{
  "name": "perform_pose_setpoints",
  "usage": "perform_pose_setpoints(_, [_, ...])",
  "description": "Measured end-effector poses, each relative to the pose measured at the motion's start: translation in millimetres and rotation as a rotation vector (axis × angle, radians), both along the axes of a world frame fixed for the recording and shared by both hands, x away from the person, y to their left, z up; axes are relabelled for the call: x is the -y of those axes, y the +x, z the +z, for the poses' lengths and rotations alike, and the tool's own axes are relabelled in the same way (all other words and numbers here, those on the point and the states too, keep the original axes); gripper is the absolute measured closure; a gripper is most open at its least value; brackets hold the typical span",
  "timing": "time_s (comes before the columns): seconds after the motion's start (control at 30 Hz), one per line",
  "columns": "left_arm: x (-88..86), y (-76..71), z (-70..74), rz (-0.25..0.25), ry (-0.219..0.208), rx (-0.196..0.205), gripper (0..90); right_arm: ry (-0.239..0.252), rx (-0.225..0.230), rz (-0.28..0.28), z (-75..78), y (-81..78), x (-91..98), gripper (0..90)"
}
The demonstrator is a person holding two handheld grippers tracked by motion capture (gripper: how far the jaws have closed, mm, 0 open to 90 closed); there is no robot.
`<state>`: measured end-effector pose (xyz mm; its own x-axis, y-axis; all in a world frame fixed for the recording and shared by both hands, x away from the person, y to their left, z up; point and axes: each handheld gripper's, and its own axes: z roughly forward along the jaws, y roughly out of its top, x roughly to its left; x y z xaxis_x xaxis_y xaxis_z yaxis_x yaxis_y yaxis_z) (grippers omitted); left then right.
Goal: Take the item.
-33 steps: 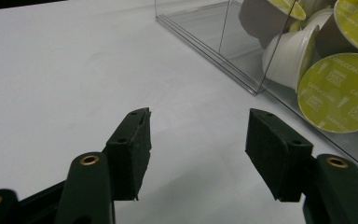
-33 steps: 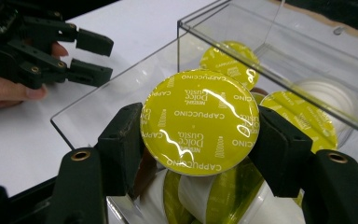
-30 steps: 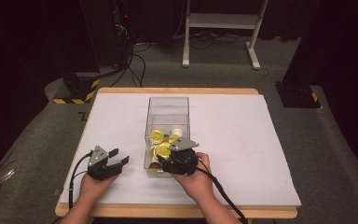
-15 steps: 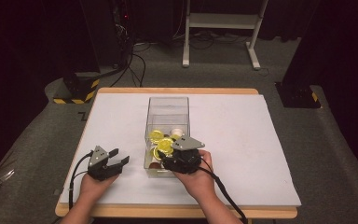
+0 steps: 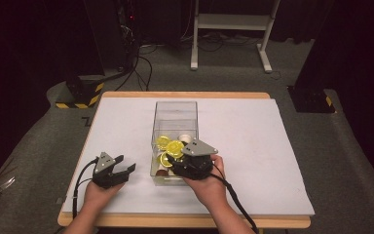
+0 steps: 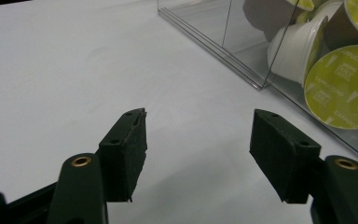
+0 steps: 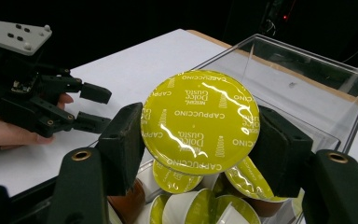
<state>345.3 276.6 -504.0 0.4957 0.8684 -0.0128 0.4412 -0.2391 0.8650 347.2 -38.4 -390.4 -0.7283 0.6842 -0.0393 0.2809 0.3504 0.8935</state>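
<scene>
The left gripper (image 5: 125,165) rests low on its hand, its jaws wide apart with nothing between them, having just opened further. The right gripper (image 7: 198,140) is raised, its 2 jaws clamped tight.

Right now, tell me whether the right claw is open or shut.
Shut on a capsule. The right claw has both pads pressed against the rim of the yellow-lidded cappuccino capsule, held above the clear box.
</scene>
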Motion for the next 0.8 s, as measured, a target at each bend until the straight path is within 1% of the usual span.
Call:
perform_pose_setpoints(0.07, [0.0,0.3,0.1,0.003,0.005,-0.003,35.4,0.001,0.004,-0.003,0.7,0.2,1.3,38.7])
perform_pose_setpoints(0.2, [-0.8,-0.2,0.0,0.009,-0.007,0.000,34.1,0.008,0.006,-0.014,1.6,0.8,5.4,38.7])
perform_pose_setpoints(0.3, [-1.2,-0.6,0.1,0.008,-0.005,0.004,34.1,0.014,0.008,-0.025,2.0,2.4,10.2,38.7])
perform_pose_setpoints(0.57, [-1.0,-1.1,0.1,0.005,-0.006,0.008,33.9,0.018,0.001,-0.075,0.8,8.4,32.3,38.7])
perform_pose_setpoints(0.63, [-1.0,-1.0,0.1,0.004,-0.005,0.006,33.9,0.017,0.005,-0.090,1.3,9.3,38.4,38.7])
perform_pose_setpoints(0.8, [-0.9,-1.0,0.1,0.002,-0.006,0.006,33.9,0.031,0.006,-0.131,3.0,11.7,55.0,38.7])
